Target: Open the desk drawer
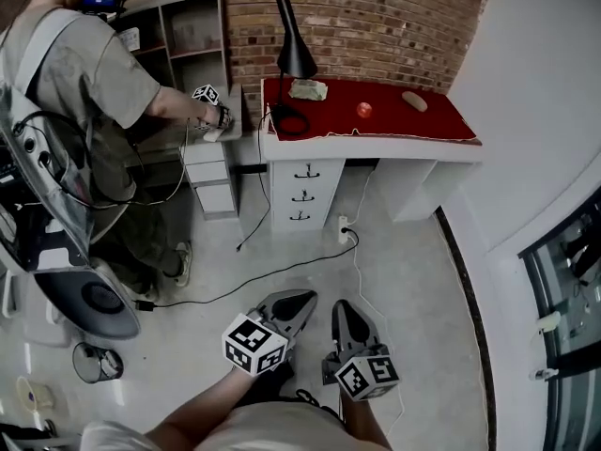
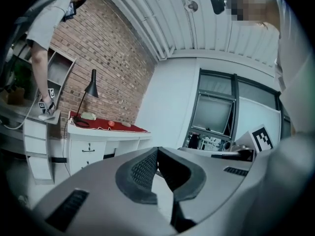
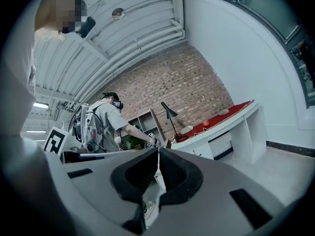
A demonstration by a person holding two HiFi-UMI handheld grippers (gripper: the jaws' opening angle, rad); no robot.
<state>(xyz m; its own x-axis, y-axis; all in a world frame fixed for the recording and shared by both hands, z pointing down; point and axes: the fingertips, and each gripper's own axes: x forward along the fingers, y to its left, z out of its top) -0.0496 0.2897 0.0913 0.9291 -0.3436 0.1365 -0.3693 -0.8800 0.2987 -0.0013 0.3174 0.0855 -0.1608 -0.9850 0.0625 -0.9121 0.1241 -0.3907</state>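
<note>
Left gripper: the left gripper (image 1: pixel 302 298) is held over the floor (image 1: pixel 413 289), well apart from the desk (image 1: pixel 413 186), and is pointed toward it. Its jaws are clenched together, and nothing is caught between them.
Right gripper: the right gripper (image 1: pixel 343 306) is held just beside the left one and is aimed the same way. Its jaws are pressed shut, and nothing is gripped.
Drawers: three drawers (image 1: pixel 302 195) are stacked under the left end of the tabletop (image 1: pixel 376 147). Each is fitted with a dark handle, and all three are seen closed.
Tabletop: most of it is covered by a red mat (image 1: pixel 413 120).
Lamp: a black lamp (image 1: pixel 294 54) is stood at the left edge of the tabletop, with its round base near the front left corner.
Small things: a pale crumpled thing (image 1: pixel 308 89) is laid near the back left corner, just beside the lamp. A round red thing (image 1: pixel 363 111) is placed near the middle of the mat. A beige oblong thing (image 1: pixel 414 101) is set toward the back right corner.
Floor: a black cable (image 1: pixel 282 269) is trailed across it between the desk and the two grippers. A white socket (image 1: pixel 344 225) is seen at the foot of the drawers.
Second person: a person (image 1: pixel 75 83) is seen left of the desk, reaching toward a low white cabinet (image 1: pixel 211 172).
Wall: a brick wall (image 1: pixel 376 17) is seen behind the desk.
</note>
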